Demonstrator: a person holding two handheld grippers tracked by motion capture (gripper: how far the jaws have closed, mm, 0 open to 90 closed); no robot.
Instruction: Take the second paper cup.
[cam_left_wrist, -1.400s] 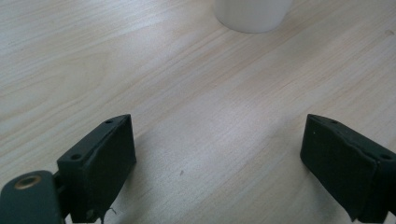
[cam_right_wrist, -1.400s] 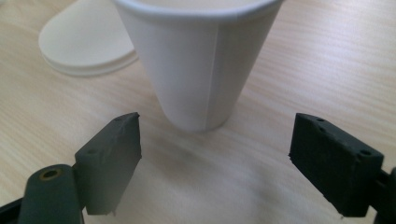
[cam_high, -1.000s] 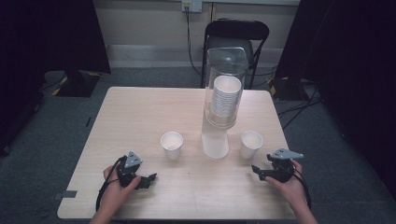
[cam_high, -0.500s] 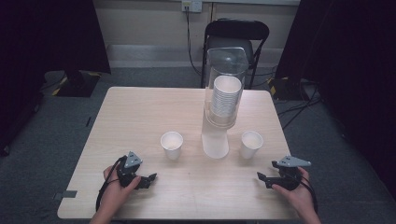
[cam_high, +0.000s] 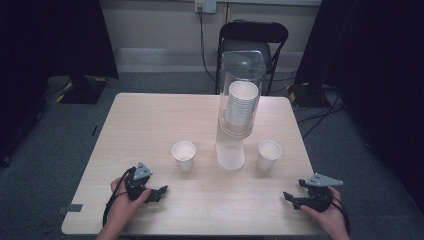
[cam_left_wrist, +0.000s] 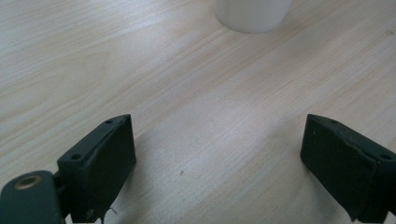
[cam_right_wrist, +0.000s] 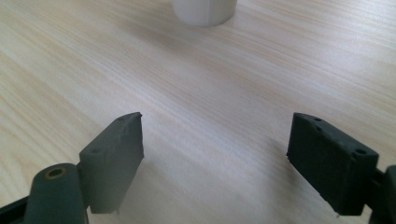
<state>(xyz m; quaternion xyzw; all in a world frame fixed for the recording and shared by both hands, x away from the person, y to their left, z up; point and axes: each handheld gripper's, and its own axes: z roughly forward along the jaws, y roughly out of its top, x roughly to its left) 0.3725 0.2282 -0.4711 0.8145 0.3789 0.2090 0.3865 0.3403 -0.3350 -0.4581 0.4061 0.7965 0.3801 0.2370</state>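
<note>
Both claws, left claw (cam_high: 161, 191) and right claw (cam_high: 288, 197), gape empty above the table (cam_high: 150, 125), near two paper cups (cam_high: 183, 155).

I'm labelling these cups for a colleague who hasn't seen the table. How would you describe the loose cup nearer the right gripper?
Start at the tall clear dispenser standing mid-table on its white base. Two single white cups flank that base; take the right cup, which stands upright toward the table's right edge, ahead of the right gripper. Unlike the left cup, it stands closer to the dispenser's base.

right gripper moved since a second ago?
Yes. The right gripper has drawn back toward the table's near edge, farther from the right-hand cup; fingers closing slightly, nothing between them.
</note>
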